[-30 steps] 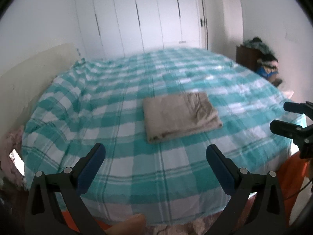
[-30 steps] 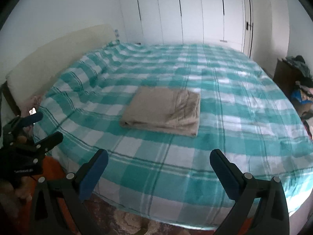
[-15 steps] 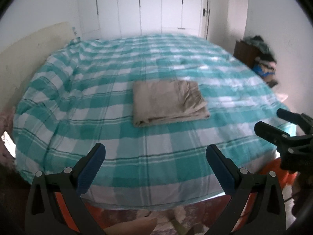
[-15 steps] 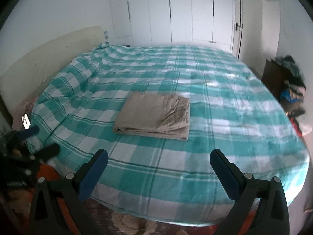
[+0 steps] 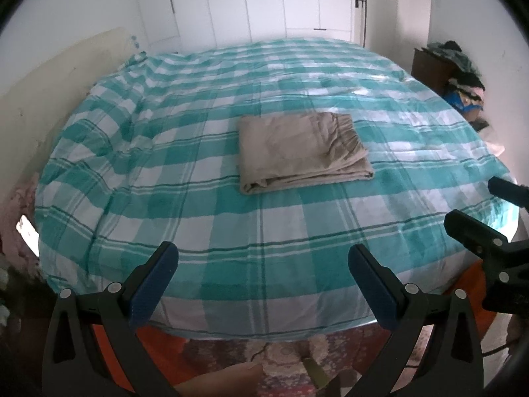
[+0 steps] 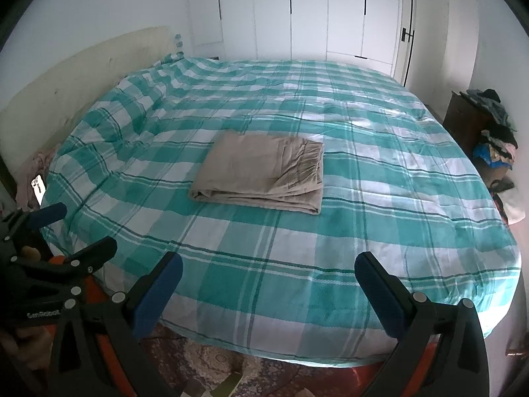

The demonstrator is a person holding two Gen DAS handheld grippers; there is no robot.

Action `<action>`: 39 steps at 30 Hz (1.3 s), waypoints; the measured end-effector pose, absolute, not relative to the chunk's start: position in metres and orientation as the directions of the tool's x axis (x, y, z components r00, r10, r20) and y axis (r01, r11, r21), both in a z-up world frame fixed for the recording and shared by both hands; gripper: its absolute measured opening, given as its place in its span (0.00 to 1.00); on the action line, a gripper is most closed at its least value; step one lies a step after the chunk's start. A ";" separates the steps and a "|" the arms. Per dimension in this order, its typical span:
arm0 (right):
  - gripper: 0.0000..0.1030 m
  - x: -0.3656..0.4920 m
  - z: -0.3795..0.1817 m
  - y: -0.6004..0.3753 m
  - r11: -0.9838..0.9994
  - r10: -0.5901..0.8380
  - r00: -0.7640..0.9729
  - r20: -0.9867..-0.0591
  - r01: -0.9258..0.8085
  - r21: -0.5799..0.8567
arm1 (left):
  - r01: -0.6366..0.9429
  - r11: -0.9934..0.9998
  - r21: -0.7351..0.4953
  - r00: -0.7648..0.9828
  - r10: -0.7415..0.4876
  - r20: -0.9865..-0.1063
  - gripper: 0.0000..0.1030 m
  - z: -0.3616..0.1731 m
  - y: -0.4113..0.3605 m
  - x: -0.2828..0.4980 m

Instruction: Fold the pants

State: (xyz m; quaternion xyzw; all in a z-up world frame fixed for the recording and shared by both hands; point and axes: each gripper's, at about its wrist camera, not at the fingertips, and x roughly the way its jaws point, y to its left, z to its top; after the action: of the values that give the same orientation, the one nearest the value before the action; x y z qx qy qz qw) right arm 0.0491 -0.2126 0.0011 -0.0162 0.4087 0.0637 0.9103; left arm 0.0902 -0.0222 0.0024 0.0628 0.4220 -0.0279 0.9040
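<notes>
The beige pants (image 5: 299,150) lie folded into a flat rectangle in the middle of the bed (image 5: 165,172); they also show in the right wrist view (image 6: 261,173). My left gripper (image 5: 263,266) is open and empty, held back over the bed's near edge, well short of the pants. My right gripper (image 6: 267,273) is open and empty too, also back at the near edge. The right gripper also shows at the right edge of the left wrist view (image 5: 479,215), and the left gripper at the left edge of the right wrist view (image 6: 79,228).
The bed has a teal and white checked cover (image 6: 380,198). A cream headboard (image 6: 66,76) is at the left, white wardrobe doors (image 6: 297,16) behind. A dark cabinet piled with clothes (image 6: 486,125) stands at the right. A patterned rug (image 5: 281,357) lies below.
Both grippers have pulled back and away from the bed, so the pants look farther off. The pants have not moved. Both grippers stay open.
</notes>
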 end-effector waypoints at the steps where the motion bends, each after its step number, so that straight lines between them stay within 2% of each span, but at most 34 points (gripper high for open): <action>1: 1.00 0.049 0.001 -0.211 0.991 0.104 0.657 -0.747 -0.132 0.022 | 0.105 0.991 0.088 0.640 0.001 -0.769 1.00 0.002 -0.022 0.091; 39: 1.00 0.054 -0.008 -0.213 0.990 0.091 0.636 -0.767 -0.140 0.001 | 0.097 0.982 0.163 0.658 0.059 -0.750 1.00 0.002 -0.027 0.094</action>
State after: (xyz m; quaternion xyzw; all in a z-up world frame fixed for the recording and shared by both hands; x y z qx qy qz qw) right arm 0.0539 -0.2135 -0.0079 -0.0291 0.4221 0.0638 0.9038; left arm 0.0936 -0.0270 0.0019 0.0948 0.4133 -0.0104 0.9056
